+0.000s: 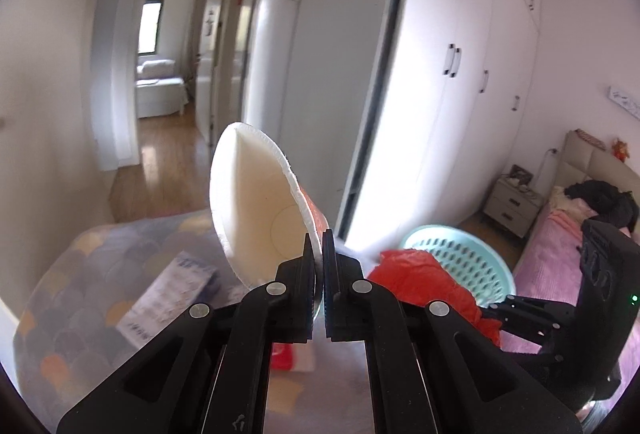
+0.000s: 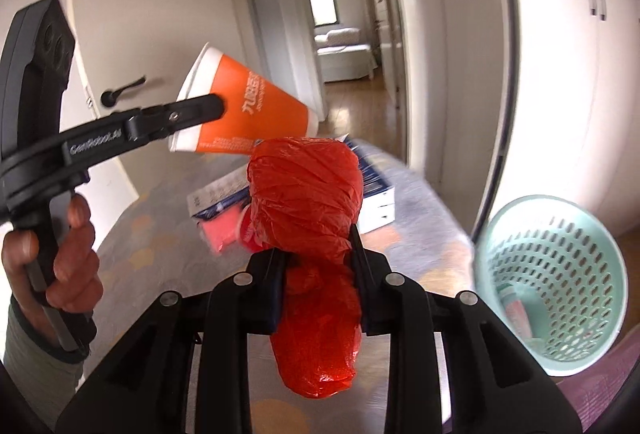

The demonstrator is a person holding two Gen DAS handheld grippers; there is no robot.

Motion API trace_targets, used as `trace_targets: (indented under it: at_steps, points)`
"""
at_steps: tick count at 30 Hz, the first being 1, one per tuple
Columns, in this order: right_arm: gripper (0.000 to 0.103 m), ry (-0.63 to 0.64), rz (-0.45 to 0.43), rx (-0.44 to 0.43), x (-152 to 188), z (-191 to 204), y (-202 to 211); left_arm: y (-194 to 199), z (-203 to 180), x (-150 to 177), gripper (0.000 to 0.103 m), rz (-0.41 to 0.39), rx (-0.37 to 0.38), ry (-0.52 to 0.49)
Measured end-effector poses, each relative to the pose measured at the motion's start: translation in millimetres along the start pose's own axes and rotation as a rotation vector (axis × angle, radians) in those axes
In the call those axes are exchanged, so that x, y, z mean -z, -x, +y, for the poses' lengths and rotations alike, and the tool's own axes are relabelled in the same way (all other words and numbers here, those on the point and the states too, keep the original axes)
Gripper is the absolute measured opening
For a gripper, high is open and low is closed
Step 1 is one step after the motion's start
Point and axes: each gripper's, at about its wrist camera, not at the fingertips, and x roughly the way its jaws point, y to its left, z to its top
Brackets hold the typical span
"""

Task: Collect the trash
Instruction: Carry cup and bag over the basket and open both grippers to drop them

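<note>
OK, both grippers are loaded. The left gripper (image 1: 319, 246) is clenched on the wall of the orange paper cup (image 2: 244, 107), one finger inside the rim and one outside; the cup is tilted, mouth toward the camera. The right gripper (image 2: 318, 246) is clamped on a crumpled red plastic bag (image 2: 306, 201), which bulges ahead of the fingertips and trails back between them.

The teal perforated basket (image 2: 560, 274) sits right of and below the right fingers, so I'd drop the bag first: get the fingertips over the rim, then release. Bring the cup over after, mouth down so it slides in.

Beyond the fingers, a blue-white box (image 2: 372, 189) and pink and red scraps (image 2: 224, 230) lie partly hidden behind the bag; what they are is unclear. Basket contents are blurred, and its far rim is cut off in the left view.
</note>
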Motion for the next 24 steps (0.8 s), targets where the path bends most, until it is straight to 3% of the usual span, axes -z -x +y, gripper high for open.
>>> trace_targets:
  at_steps: [7, 13, 20, 24]
  points:
    - [0.025, -0.086, -0.059, 0.078, -3.7, -44.6, 37.2, -16.9, -48.9, -8.5, 0.002, -0.005, 0.079, -0.038]
    - [0.025, -0.221, -0.065, 0.131, -2.0, -105.1, 49.1, -43.9, -100.5, -3.1, 0.002, 0.025, 0.172, -0.075]
    - [0.025, -0.297, 0.028, 0.326, 18.5, -159.3, 37.9, -97.8, -147.7, 16.9, 0.002, 0.124, 0.268, -0.059]
    - [0.025, -0.392, 0.088, 0.365, 36.7, -194.7, 29.9, -134.4, -162.5, 32.8, 0.002, 0.194, 0.291, -0.032]
